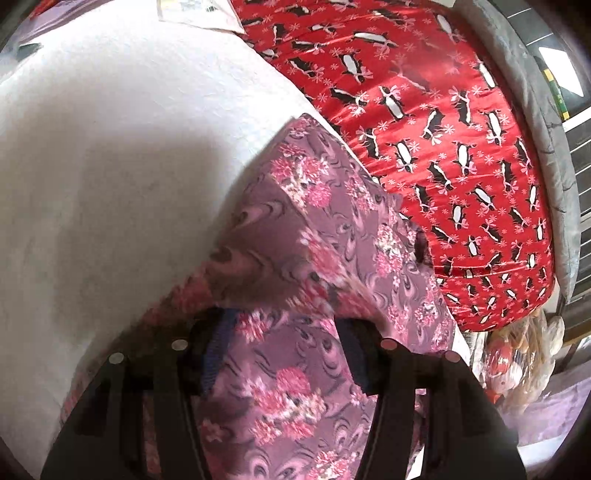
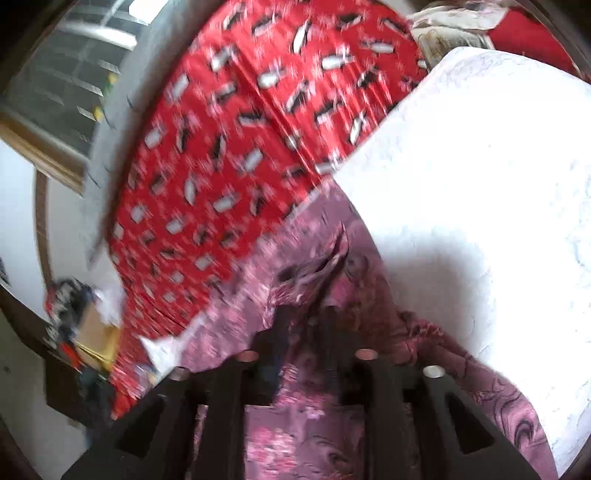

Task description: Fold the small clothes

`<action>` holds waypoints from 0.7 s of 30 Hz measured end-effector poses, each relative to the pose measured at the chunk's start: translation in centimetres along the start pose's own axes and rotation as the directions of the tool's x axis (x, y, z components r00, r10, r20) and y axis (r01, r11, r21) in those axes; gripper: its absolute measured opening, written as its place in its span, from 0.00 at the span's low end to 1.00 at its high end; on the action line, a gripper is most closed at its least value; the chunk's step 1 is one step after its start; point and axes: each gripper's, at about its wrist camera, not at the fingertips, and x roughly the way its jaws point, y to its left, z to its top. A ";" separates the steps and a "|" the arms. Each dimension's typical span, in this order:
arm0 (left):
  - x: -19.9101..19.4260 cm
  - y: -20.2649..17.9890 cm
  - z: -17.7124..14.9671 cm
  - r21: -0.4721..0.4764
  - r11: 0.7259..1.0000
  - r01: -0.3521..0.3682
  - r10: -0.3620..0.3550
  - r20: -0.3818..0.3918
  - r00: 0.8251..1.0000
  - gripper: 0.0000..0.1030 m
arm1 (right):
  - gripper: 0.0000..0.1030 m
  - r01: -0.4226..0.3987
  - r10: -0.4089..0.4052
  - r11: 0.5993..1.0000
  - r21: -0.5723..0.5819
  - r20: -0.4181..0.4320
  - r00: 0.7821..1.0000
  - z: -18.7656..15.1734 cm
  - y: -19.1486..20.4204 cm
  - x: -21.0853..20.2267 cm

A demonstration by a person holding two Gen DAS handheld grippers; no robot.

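Observation:
A purple garment with pink flowers point(image 1: 317, 229) lies on a white sheet point(image 1: 110, 166), and its far edge is raised and casts a shadow on the sheet. My left gripper point(image 1: 284, 339) stands over it with its fingers wide apart, the cloth showing flat between them. In the blurred right wrist view the same garment point(image 2: 295, 424) is bunched and creased under my right gripper point(image 2: 306, 317). Its two dark fingers stand a little apart with a fold of the cloth between them, and the pads do not visibly press on it.
A red cloth with a penguin print point(image 1: 424, 110) point(image 2: 221, 166) covers the bed beyond the garment. A grey blanket edge point(image 1: 546, 129) borders it. A plastic bag of items point(image 1: 517, 362) sits off the bed's corner, a cardboard box with clutter point(image 2: 85, 321) lies at the left, and papers point(image 1: 199, 14) lie far off.

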 end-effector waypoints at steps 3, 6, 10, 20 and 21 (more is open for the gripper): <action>-0.6 -1.1 -1.3 0.031 0.999 0.003 -0.004 0.018 1.000 0.53 | 0.67 -0.002 0.002 1.000 -0.031 -0.012 1.000 0.1 1.1 0.9; -0.9 -1.7 -1.9 0.043 0.998 0.052 -0.052 0.011 0.999 0.53 | 0.67 -0.002 -0.001 0.999 -0.042 -0.062 0.998 -0.1 2.2 3.2; -0.9 0.0 -1.2 -0.017 0.999 0.037 -0.036 0.016 0.999 0.53 | 0.33 0.118 -0.126 0.989 -0.091 -0.096 0.987 0.0 3.1 5.4; 0.8 0.6 -0.8 0.056 0.988 -0.144 0.142 0.046 0.989 0.45 | 0.05 0.189 -0.203 0.977 -0.101 -0.159 0.966 1.5 -0.3 4.8; 0.8 0.4 -0.9 0.068 0.986 -0.151 0.148 0.049 0.988 0.45 | 0.07 0.177 -0.188 0.980 -0.089 -0.133 0.973 1.6 -0.3 3.9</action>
